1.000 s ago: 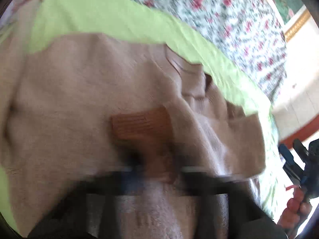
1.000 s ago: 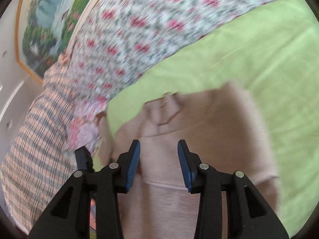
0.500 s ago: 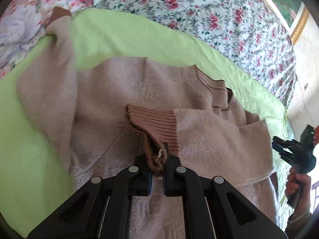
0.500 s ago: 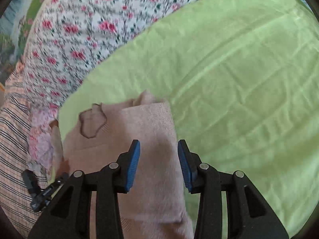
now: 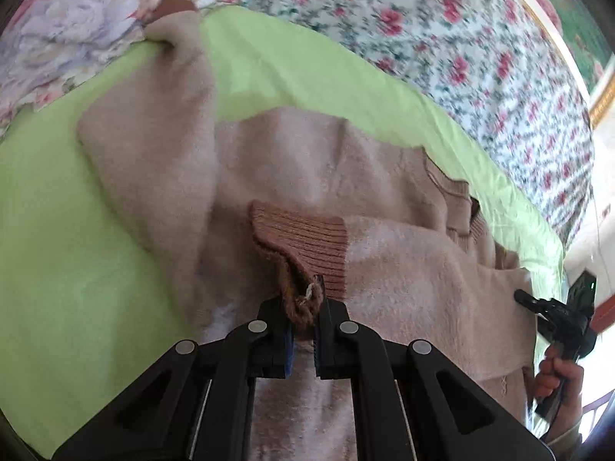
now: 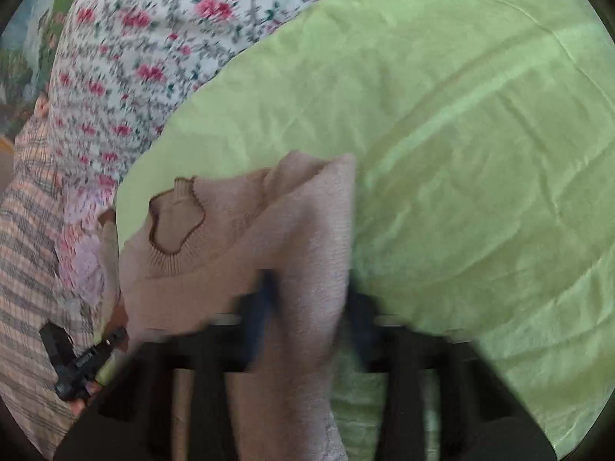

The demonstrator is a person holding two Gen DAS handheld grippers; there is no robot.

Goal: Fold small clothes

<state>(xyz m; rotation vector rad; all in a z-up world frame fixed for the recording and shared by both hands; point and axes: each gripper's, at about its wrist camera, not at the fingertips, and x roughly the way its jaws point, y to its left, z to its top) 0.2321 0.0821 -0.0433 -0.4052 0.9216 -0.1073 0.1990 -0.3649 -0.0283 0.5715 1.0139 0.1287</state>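
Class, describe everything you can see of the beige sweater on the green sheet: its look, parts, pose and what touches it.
The beige sweater is a fuzzy, soft-looking knit with darker brown ribbing at the cuff and a ribbed collar. It lies on the green sheet, partly folded: one sleeve is drawn across the body, the other stretches toward the floral bedding. The left gripper is clamped on the cuff's edge. The right gripper is blurred, fabric lying between its fingers; whether it grips is unclear.
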